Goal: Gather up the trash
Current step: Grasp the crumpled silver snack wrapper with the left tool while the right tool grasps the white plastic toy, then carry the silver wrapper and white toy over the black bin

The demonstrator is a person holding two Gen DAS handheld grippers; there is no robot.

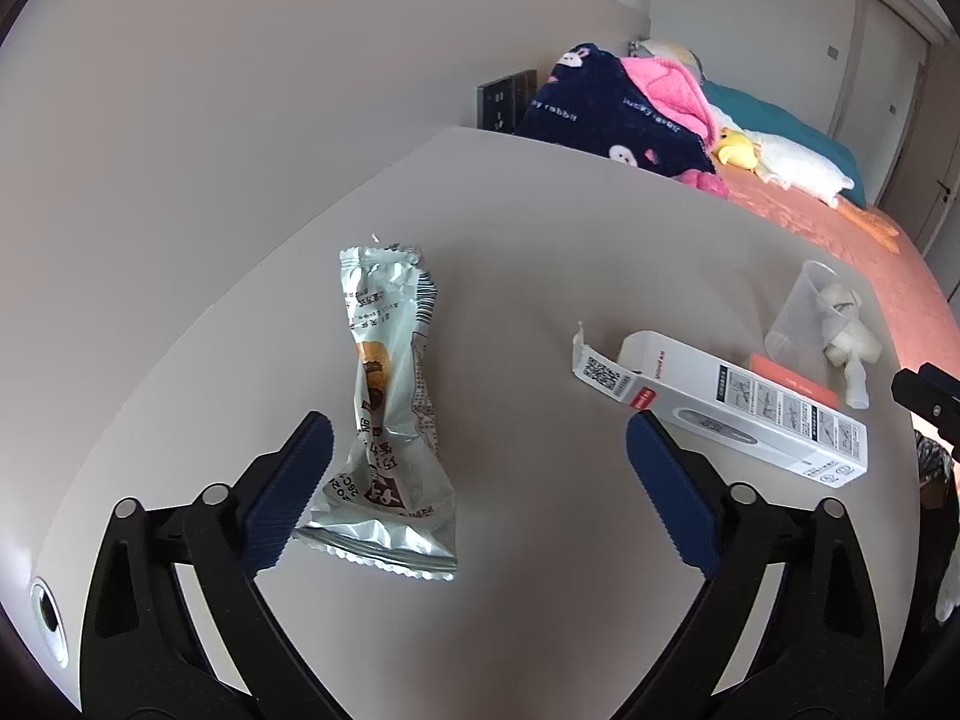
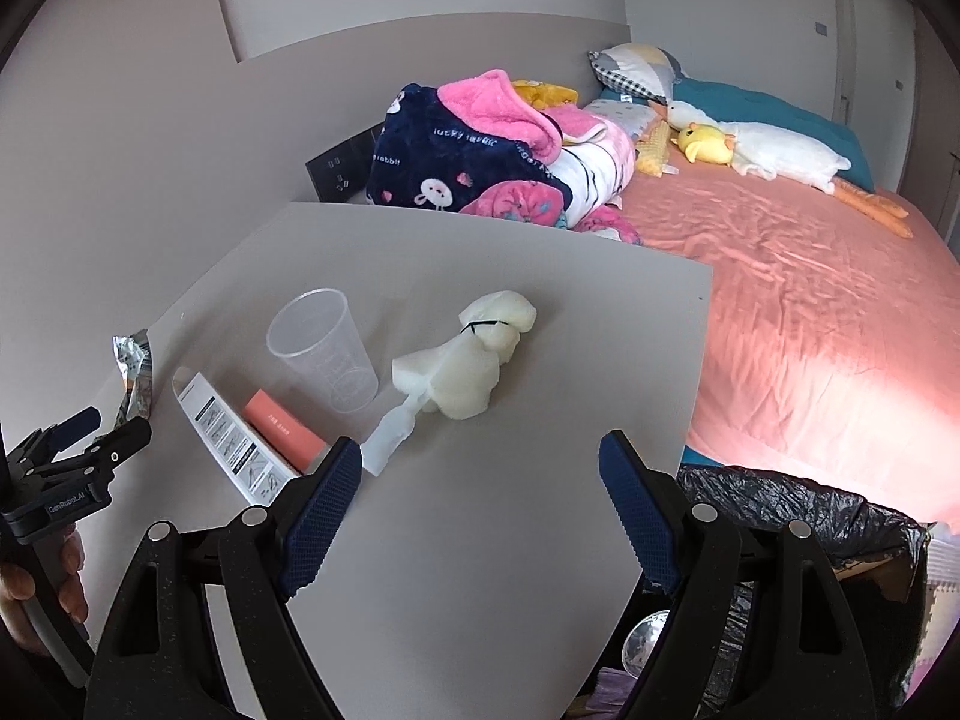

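Note:
A crumpled silver snack wrapper (image 1: 384, 408) lies on the pale table (image 1: 540, 252) between the fingers of my left gripper (image 1: 478, 420). The gripper is open, and its left pad (image 1: 288, 492) sits right at the wrapper's lower corner. In the right wrist view the wrapper (image 2: 135, 366) shows at the far left beside the left gripper (image 2: 117, 425). My right gripper (image 2: 479, 441) is open over the table with nothing between its fingers. A white foam lump (image 2: 474, 360) and a small plastic vial (image 2: 390, 438) lie just ahead of it.
A white printed box (image 1: 738, 408), an orange box (image 2: 282, 426) and a clear plastic cup (image 2: 324, 348) lie on the table. A bin with a black liner (image 2: 810, 516) stands below the table's right edge. A bed (image 2: 780, 276) with blankets and plush toys lies behind.

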